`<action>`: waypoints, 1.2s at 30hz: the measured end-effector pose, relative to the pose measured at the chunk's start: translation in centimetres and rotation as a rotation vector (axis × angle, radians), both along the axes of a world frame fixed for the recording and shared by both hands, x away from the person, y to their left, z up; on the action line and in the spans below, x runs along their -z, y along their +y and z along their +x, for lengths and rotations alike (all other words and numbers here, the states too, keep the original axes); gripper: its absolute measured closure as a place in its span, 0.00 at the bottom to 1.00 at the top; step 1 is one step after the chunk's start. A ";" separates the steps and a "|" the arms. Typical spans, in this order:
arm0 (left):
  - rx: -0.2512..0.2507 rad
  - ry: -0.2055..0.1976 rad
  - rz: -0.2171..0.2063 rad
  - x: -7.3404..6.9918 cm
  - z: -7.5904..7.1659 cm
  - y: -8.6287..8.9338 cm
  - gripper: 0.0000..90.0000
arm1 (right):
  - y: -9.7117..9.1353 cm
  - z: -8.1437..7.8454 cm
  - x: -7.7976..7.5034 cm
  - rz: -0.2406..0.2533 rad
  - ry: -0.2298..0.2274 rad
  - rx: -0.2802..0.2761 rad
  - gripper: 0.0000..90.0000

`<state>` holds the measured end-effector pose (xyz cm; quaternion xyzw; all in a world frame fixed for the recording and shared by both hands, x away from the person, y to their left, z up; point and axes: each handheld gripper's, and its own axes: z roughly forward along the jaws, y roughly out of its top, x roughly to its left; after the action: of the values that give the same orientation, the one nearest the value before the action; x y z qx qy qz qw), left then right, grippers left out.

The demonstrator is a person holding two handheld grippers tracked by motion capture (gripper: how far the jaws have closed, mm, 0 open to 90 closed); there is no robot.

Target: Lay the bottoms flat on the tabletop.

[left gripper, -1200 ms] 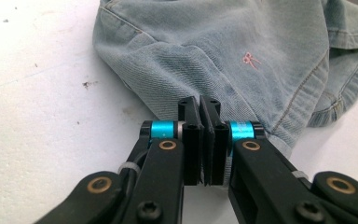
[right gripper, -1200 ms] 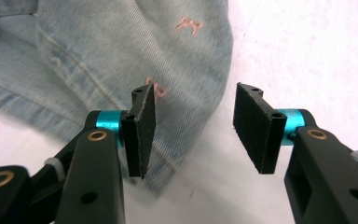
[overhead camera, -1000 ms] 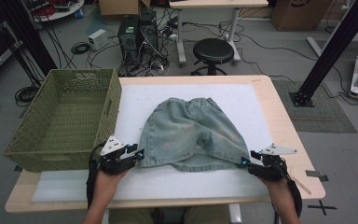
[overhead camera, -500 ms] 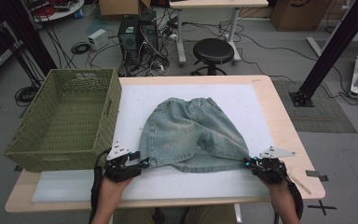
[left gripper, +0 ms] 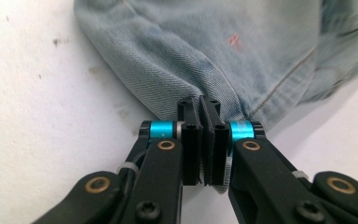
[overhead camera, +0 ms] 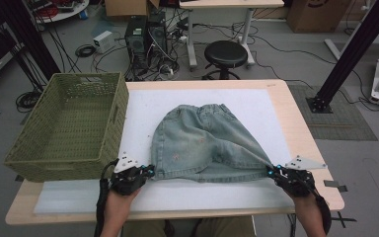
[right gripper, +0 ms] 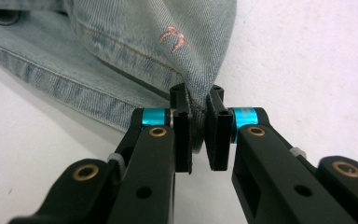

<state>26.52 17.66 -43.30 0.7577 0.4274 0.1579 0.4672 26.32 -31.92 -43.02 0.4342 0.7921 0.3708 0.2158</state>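
A pair of small jean shorts [overhead camera: 205,140] lies flat on a white mat [overhead camera: 143,106] in the middle of a wooden table [overhead camera: 303,131]. The stretchy waist end is on the far side, away from the person. The leg ends are on the near side, close to the person's hands.

The left gripper [overhead camera: 145,172] sits at the near left corner of the shorts. Its jaws have just been closing, and now they pinch the cloth at that corner. In the left gripper view, the left gripper [left gripper: 200,105] has its two black jaws pressed together with a fold of the jean shorts [left gripper: 205,51] squeezed between them. The rest of the shorts spreads out ahead of the jaws, on the white mat [left gripper: 42,112].

The right gripper [overhead camera: 271,172] sits at the near right corner of the shorts. It is closed on the cloth too. In the right gripper view, the right gripper [right gripper: 198,100] bites a bunched bit of the jean shorts [right gripper: 140,42] near the hem, and a small pink mark shows on the cloth just past the jaws. The shorts lie ahead and to the left of the jaws there.

The shorts stretch between the two grippers, so the near edge looks pulled straight.

A green basket [overhead camera: 66,126] stands at the left side of the table, just beside the left gripper and apart from the shorts.
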 end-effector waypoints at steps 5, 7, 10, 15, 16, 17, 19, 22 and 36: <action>0.012 -0.036 -0.059 -0.9 -1.0 1.6 0.98 | -0.8 -1.0 -0.7 -0.029 -0.005 -0.006 0.93; 0.035 -0.023 -0.043 -0.6 -1.1 1.4 0.98 | -1.0 -1.2 -0.6 -0.021 0.012 -0.020 0.93; 0.061 -0.014 -0.041 -0.2 -1.2 1.0 0.83 | -0.8 -1.4 -0.3 -0.021 0.033 -0.028 0.81; 0.044 -0.080 -0.054 -0.7 -1.3 0.7 0.55 | -0.7 -1.5 -0.9 0.010 -0.031 0.005 0.62; 0.047 -0.093 -0.056 -0.8 -1.3 0.8 0.54 | -0.4 -1.5 -1.1 0.021 -0.055 -0.002 0.62; 0.050 -0.103 -0.068 -0.9 -1.0 0.8 0.52 | -0.2 -1.5 -1.2 0.026 -0.062 -0.008 0.62; 0.055 -0.123 -0.081 -1.0 -0.7 0.8 0.51 | 0.6 -1.2 -1.3 0.037 -0.075 -0.034 0.62; 0.065 -0.140 -0.100 -1.3 -0.1 0.7 0.47 | 2.4 -0.8 -1.0 0.036 -0.072 -0.081 0.62; 0.053 -0.172 -0.105 -1.7 0.2 0.5 0.32 | 13.3 1.4 0.7 -0.049 -0.037 -0.213 0.62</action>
<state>26.71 18.20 -41.59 0.7270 0.3730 0.1873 0.5452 27.72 -18.62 -43.71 0.3352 0.8386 0.3799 0.2002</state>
